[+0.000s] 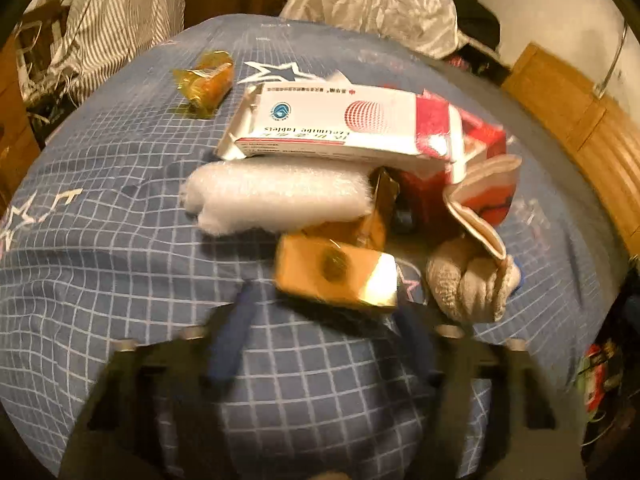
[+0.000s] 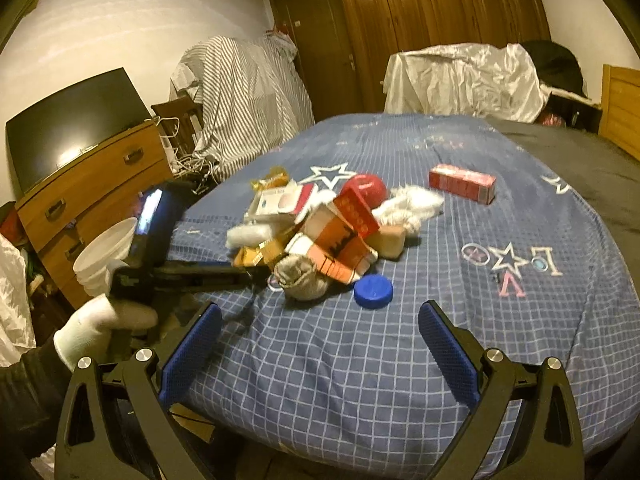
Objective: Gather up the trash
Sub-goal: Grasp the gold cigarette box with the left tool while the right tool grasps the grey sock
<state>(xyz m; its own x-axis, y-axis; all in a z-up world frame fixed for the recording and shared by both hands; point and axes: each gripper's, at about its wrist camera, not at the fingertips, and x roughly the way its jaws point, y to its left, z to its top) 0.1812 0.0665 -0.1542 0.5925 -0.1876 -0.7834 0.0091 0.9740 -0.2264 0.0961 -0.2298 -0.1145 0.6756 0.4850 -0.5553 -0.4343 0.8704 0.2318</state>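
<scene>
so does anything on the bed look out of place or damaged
Yes. A heap of trash sits mid-bed: the white pill box has torn-open ends, and an orange carton is flattened and ripped. A red box and a blue cap lie apart from the heap.

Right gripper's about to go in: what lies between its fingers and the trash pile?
In the right wrist view, only bare checked bedspread lies ahead of the right gripper, then a blue bottle cap at the pile's near edge.
</scene>
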